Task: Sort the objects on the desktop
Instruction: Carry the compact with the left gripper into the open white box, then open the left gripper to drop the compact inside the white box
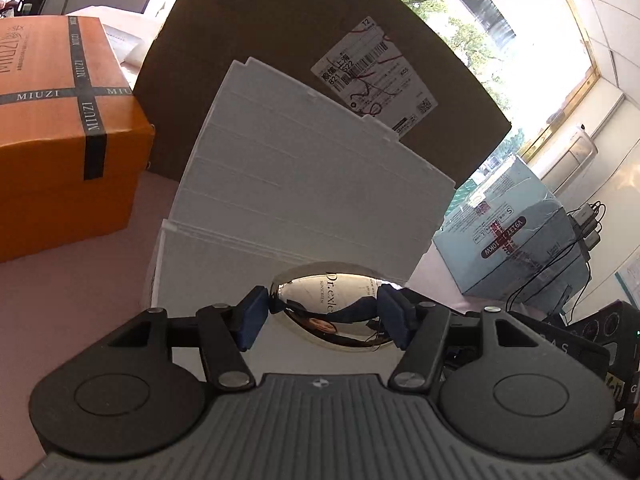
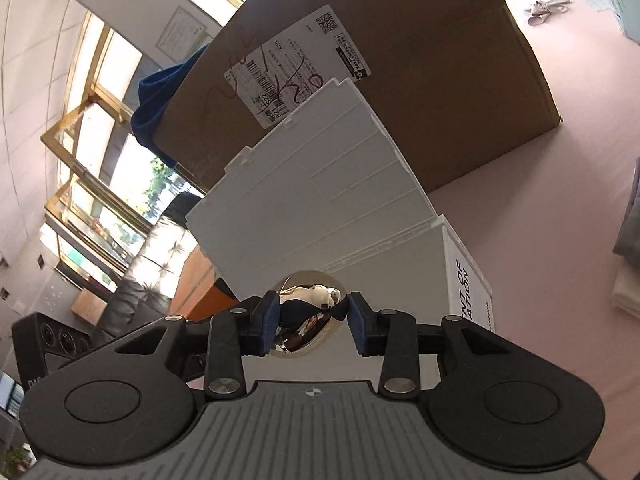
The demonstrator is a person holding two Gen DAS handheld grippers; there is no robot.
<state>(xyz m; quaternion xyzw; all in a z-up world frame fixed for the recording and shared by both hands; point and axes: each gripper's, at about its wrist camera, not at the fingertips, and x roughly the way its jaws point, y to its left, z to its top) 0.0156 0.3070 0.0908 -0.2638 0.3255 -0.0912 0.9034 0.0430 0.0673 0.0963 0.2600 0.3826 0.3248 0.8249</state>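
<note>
My left gripper [image 1: 325, 316] is shut on a mirror-bright oval sunscreen container [image 1: 334, 306] printed "Dr.exle"; its blue pads [image 1: 253, 322] press the container's two sides. In the right wrist view my right gripper [image 2: 314, 320] is shut on a shiny, rounded gold-chrome container [image 2: 310, 314], held just above a white box. That white box [image 1: 212, 256] [image 2: 400, 280] stands right behind both grippers, its ribbed lid [image 1: 304, 168] [image 2: 320, 184] raised and leaning back. I cannot tell whether the two views show the same container.
A big brown cardboard box [image 1: 280, 24] [image 2: 440, 72] with a shipping label stands behind the white lid. An orange MIUZI box [image 1: 60, 128] sits left, a pale blue carton [image 1: 516, 240] with cables right. A black device [image 1: 580, 344] [image 2: 52, 344] lies beside the grippers on the pink tabletop [image 2: 540, 240].
</note>
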